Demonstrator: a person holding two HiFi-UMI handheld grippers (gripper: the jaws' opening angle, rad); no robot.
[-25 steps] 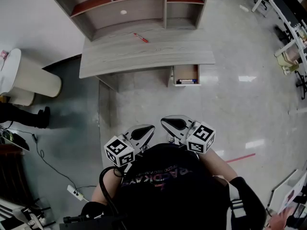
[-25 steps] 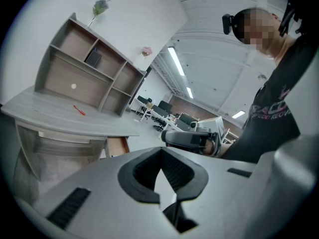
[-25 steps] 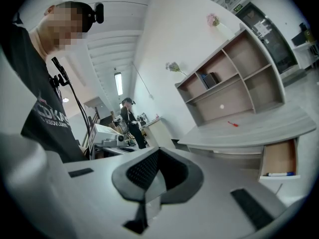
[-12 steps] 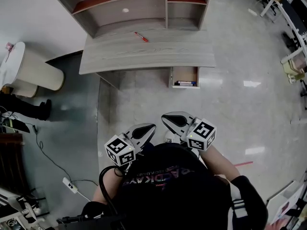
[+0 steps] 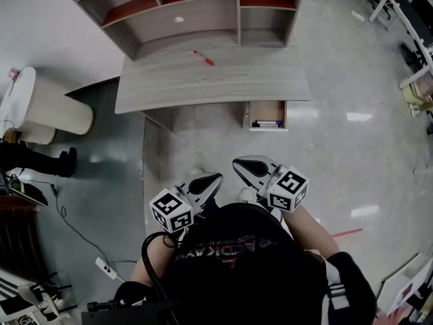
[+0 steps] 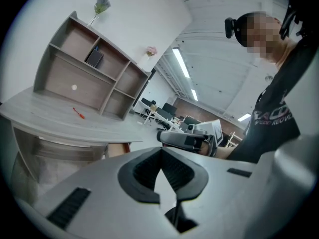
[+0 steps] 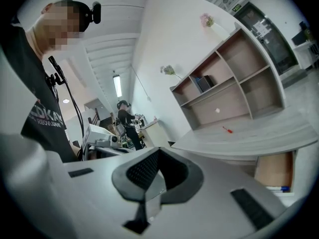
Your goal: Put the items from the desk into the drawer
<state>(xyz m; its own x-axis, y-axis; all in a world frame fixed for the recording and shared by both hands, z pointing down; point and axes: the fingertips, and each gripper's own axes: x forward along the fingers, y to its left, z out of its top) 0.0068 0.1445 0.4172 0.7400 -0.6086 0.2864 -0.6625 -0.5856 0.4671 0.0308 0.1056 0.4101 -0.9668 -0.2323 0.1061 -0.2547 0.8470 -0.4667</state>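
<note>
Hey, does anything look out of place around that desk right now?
A red pen lies alone and askew on the desk, not yet put away. The drawer below stands open, a few items inside. Left claw and right claw are shut, empty.

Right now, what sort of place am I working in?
Most likely an open-plan office or lab workroom: a grey wood-grain desk with a shelf hutch on it, an open drawer beneath, and more white desks across the glossy floor.
</note>
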